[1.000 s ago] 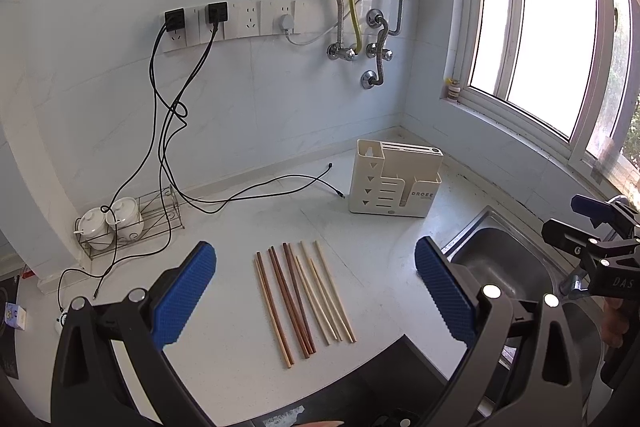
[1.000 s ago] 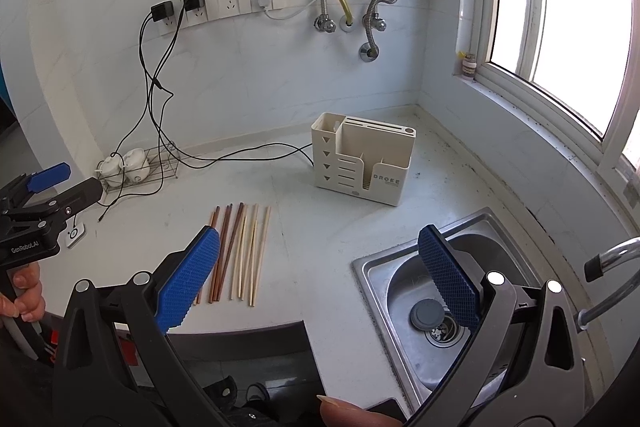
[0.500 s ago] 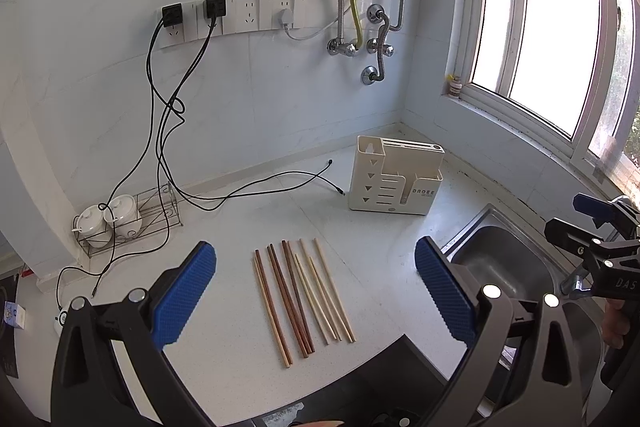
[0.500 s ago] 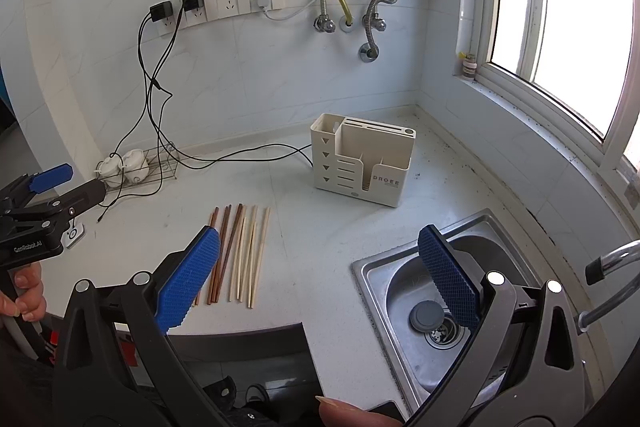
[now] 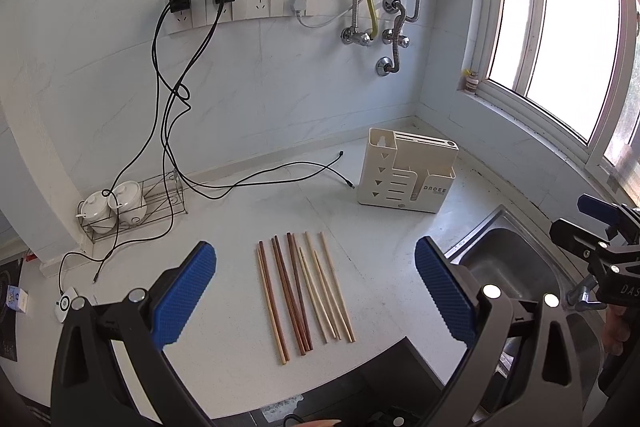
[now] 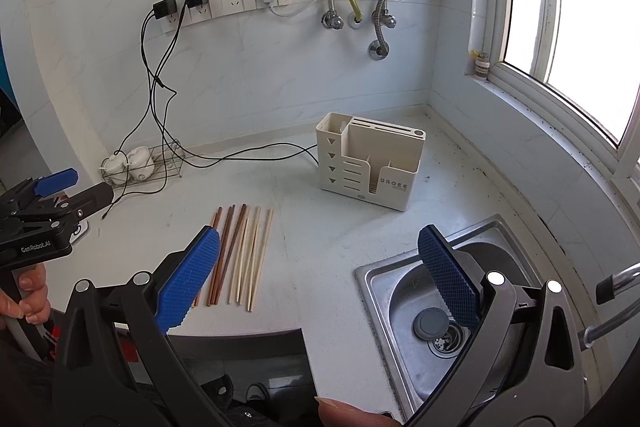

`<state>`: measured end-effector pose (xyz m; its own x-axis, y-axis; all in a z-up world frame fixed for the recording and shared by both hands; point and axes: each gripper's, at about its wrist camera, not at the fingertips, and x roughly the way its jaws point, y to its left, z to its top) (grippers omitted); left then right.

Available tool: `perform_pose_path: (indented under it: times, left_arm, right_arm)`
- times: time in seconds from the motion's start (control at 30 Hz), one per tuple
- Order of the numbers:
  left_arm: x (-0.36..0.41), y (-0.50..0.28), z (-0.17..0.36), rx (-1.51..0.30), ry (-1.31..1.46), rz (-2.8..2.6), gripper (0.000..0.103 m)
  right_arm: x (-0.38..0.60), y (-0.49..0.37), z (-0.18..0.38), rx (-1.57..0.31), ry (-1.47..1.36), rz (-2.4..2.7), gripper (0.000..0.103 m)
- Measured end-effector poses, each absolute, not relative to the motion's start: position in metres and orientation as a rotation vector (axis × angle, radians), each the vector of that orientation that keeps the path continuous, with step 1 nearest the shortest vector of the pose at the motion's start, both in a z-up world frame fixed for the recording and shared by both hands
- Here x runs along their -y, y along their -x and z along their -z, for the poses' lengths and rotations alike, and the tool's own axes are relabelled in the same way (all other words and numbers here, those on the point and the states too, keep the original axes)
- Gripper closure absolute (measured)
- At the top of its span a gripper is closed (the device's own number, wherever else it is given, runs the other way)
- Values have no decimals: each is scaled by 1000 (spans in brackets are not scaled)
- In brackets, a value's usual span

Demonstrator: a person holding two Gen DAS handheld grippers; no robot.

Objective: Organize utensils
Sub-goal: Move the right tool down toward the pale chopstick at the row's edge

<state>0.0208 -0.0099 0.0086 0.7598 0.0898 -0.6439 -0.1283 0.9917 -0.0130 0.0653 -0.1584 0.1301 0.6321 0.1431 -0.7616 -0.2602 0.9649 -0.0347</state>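
Wooden chopsticks (image 5: 306, 291) are lying loose on the worktop (image 5: 240, 219), the holder (image 5: 404, 171) standing well apart. Both the left gripper (image 5: 316, 291) and right gripper (image 6: 320, 267) are hanging wide, empty; next, I'd say, descending onto a chopstick.

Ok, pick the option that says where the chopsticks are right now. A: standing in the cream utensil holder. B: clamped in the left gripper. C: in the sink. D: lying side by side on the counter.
D: the chopsticks lie in a loose row flat on the counter, apart from the utensil holder and the sink, and the left gripper is open and empty.
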Motion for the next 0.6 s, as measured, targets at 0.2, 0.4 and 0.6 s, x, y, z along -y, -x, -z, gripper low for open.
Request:
perform_pose_path:
  times: [0.2, 0.4, 0.6]
  left_arm:
    - [14, -32, -2, -722, 67, -170, 5]
    - [9, -43, 12, -761, 45, -156, 5]
    - [-24, -60, 26, -782, 68, -142, 5]
  right_arm:
    - [160, -83, -120, -887, 139, -293, 8]
    - [145, -100, -102, -919, 168, -331, 8]
    - [119, -117, -84, -940, 128, -310, 8]
